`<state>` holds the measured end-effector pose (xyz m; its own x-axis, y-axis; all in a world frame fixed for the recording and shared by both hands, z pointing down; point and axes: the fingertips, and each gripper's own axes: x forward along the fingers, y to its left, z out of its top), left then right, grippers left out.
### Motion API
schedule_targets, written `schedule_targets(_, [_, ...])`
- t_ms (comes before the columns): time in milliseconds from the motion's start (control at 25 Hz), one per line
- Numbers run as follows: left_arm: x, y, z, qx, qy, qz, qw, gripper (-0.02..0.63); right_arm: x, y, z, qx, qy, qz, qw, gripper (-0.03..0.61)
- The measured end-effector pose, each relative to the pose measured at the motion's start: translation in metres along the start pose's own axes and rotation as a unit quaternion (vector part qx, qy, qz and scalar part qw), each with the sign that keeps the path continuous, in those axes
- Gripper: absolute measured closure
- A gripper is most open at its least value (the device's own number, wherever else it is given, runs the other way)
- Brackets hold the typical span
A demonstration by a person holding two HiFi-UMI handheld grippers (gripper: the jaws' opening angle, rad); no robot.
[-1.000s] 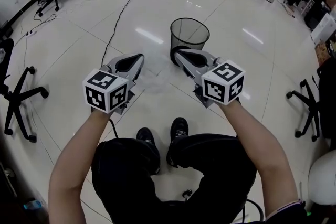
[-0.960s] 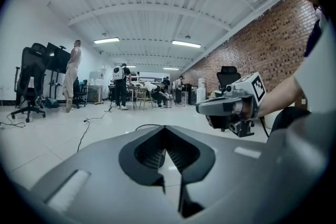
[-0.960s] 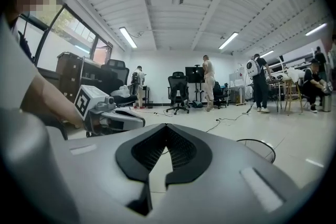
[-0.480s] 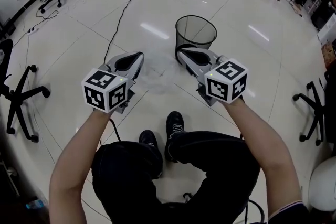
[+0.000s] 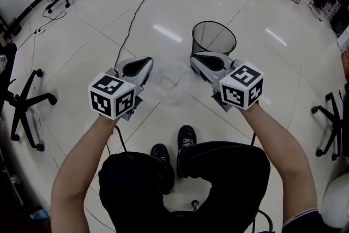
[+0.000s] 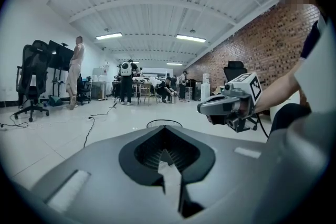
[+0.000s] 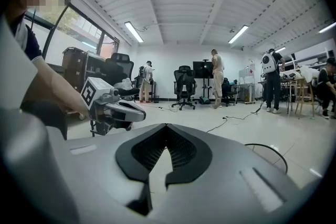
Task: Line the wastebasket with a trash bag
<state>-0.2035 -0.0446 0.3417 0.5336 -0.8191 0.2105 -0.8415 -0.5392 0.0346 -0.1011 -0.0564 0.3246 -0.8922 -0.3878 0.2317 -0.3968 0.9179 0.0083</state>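
Trash bag [image 5: 166, 84], thin and clear, stretches between my left claw [image 5: 147, 62] and my right claw [image 5: 194, 58]. Both are pinched tight on it. Black wastebasket [image 5: 214, 37] stands on the floor [image 5: 82, 57] just past my right claw.

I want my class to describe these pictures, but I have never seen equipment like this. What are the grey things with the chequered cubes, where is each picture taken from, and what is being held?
There is no robot here. A person holds a grey two-jaw clamp in each hand, and the patterned cubes are part of those clamps. The top-down picture comes from a camera on the person's head. The other two come from cameras riding on each clamp, looking along its jaws. The left gripper and right gripper are both closed, each pinching a thin clear trash bag stretched between them. Ahead, on the tiled floor, stands a black mesh wastebasket, not yet lined.
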Motion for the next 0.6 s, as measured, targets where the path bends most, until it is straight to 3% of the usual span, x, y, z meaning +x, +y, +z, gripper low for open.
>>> schedule_targets(600, [0.033,0.079,-0.043,-0.015,0.044,0.015,0.9988,0.603,0.065,-0.053,-0.029,0.02,0.014,0.014,1.0,0.577])
